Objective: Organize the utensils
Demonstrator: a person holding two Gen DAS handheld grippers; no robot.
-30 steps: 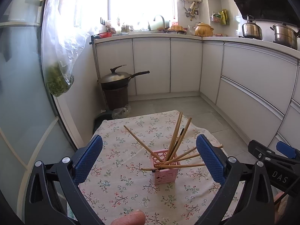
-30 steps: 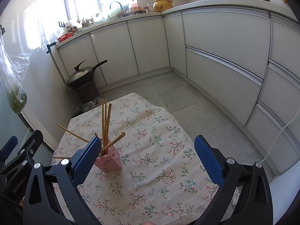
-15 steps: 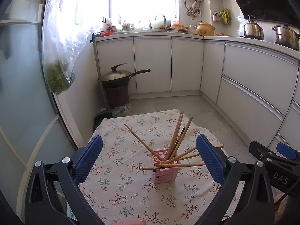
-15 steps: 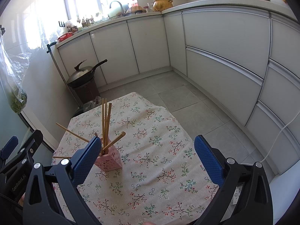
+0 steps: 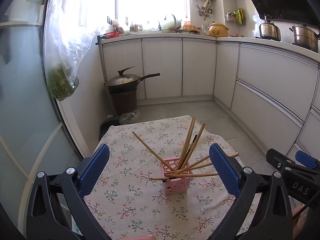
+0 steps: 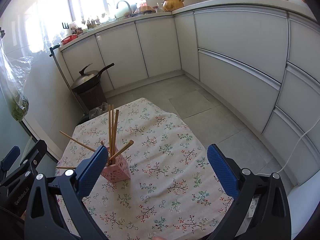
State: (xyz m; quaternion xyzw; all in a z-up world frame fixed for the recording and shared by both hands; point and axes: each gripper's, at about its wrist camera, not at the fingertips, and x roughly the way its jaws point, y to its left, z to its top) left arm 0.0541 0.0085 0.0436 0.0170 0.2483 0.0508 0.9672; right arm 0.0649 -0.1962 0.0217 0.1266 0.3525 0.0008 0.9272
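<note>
Near the centre of the left-wrist frame, chopsticks (image 5: 188,150) are leaning in a pink holder (image 5: 177,177) on the floral tablecloth (image 5: 130,200), between the spread left gripper (image 5: 159,172) fingers. Only the right-wrist view is showing a white cable (image 6: 296,150) at right; the right gripper (image 6: 157,171) is gaping, empty.

Sunlit kitchen (image 5: 152,2), white cabinets (image 5: 180,68)

place: home kitchen
cabinets: white cabinets (image 5: 200,68) in an l along two walls
counter: faucet (image 5: 172,19), clay pot (image 5: 218,29), steel pots (image 5: 286,32)
floor: grey tiles (image 6: 192,100), lidded wok (image 5: 128,80) on a brown bin
table: floral tablecloth (image 6: 164,172)
wall: bag of greens (image 5: 62,80) hanging by the glass door
</note>
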